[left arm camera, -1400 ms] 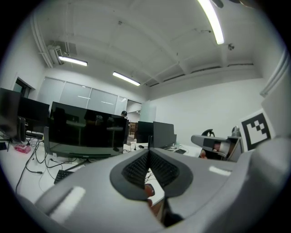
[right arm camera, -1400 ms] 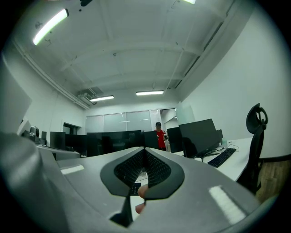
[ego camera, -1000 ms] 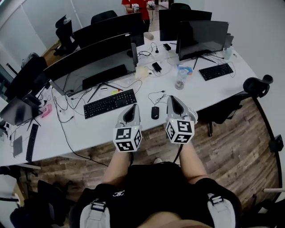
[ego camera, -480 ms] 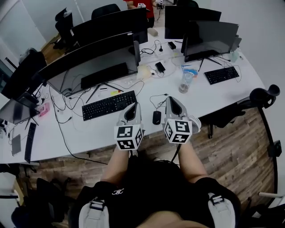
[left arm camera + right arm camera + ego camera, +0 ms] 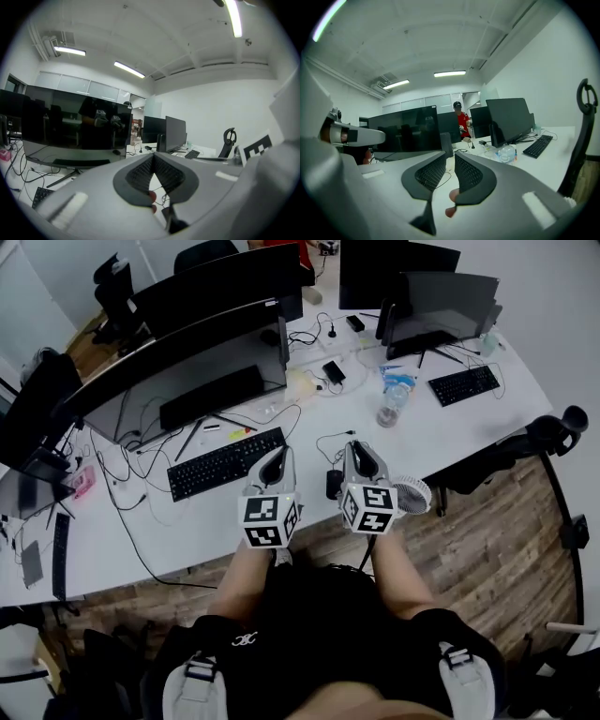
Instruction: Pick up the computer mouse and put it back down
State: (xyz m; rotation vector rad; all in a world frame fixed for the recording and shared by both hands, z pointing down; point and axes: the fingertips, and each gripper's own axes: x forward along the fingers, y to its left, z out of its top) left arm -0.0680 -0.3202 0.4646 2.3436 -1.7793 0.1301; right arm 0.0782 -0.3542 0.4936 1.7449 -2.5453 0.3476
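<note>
The black computer mouse (image 5: 332, 484) lies on the white desk (image 5: 178, 521) near its front edge, between my two grippers. My right gripper (image 5: 354, 450) hovers just to its right and covers part of it. Its jaws are opening, with a narrow gap and nothing between them (image 5: 450, 157). To the left of the mouse, my left gripper (image 5: 277, 459) hangs over the desk edge. Its jaws meet at the tips and hold nothing (image 5: 153, 158). Neither gripper view shows the mouse clearly.
A black keyboard (image 5: 225, 463) lies left of the mouse, under a wide dark monitor (image 5: 187, 371). A water bottle (image 5: 390, 407) stands behind, and a small white fan (image 5: 412, 495) sits by my right gripper. Cables cross the desk. An office chair (image 5: 553, 432) stands at the right.
My right gripper has drifted left, closer to the mouse, and now overlaps its right side. The left gripper holds about the same place. The head view has shifted slightly.
</note>
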